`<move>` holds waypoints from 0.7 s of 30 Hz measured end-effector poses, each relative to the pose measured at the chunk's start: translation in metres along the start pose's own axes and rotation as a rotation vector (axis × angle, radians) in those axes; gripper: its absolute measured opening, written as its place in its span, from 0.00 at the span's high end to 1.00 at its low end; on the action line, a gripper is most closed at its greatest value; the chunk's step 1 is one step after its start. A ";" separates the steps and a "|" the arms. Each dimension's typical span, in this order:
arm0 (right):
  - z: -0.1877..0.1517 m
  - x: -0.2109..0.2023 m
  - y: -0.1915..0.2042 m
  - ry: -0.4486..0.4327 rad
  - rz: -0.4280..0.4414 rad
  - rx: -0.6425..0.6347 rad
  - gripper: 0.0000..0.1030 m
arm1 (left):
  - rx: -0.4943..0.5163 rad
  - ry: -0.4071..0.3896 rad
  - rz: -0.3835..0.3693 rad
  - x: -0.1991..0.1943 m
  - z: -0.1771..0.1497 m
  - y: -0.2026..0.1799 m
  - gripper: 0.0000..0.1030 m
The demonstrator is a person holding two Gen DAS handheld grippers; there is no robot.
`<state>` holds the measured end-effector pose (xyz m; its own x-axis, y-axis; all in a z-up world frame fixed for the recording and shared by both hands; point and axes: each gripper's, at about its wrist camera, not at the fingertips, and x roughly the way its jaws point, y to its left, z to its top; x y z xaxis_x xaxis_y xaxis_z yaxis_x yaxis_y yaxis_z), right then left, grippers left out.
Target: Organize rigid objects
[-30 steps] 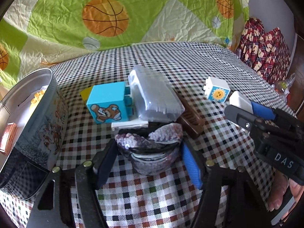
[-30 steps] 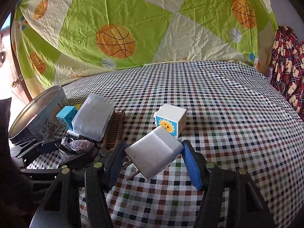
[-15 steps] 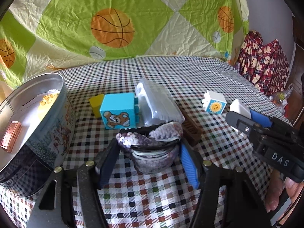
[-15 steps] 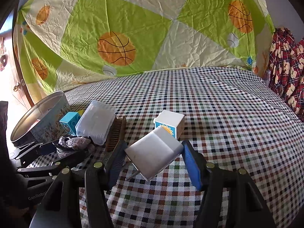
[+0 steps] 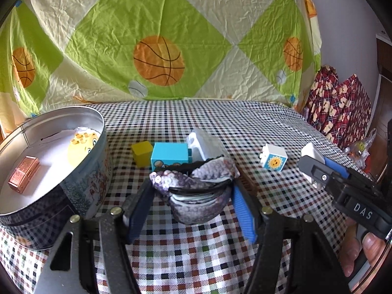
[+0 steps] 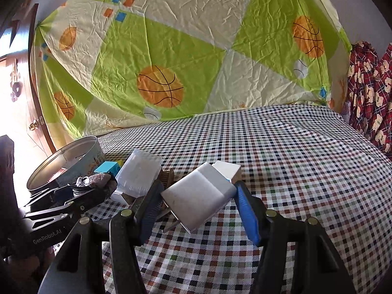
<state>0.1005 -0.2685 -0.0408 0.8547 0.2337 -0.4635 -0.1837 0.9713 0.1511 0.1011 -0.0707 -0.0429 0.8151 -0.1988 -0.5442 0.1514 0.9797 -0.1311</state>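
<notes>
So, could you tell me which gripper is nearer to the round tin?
The left. The left gripper, holding a sequined pouch, is right beside the round tin. The right gripper, holding a white charger, is farther off, across the toy blocks.

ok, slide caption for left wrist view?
Left hand-held gripper holds a sequined purse beside the open round tin.

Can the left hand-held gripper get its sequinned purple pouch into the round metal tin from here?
Probably yes. The left hand-held gripper holds the sequinned purple pouch beside the round metal tin, whose top is open. Only a copper-coloured box and a yellow toy lie inside, leaving bare floor.
</notes>
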 end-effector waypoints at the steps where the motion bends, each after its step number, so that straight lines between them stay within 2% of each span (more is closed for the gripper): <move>1: 0.000 0.000 0.000 -0.003 0.001 -0.001 0.40 | -0.002 -0.005 0.002 -0.001 0.000 0.001 0.39; 21: -0.004 -0.017 0.002 -0.104 0.028 -0.009 0.40 | 0.002 -0.114 0.004 -0.021 -0.005 -0.002 0.39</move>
<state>0.0835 -0.2701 -0.0359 0.8947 0.2557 -0.3663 -0.2123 0.9648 0.1550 0.0813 -0.0683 -0.0353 0.8741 -0.1908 -0.4467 0.1488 0.9806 -0.1277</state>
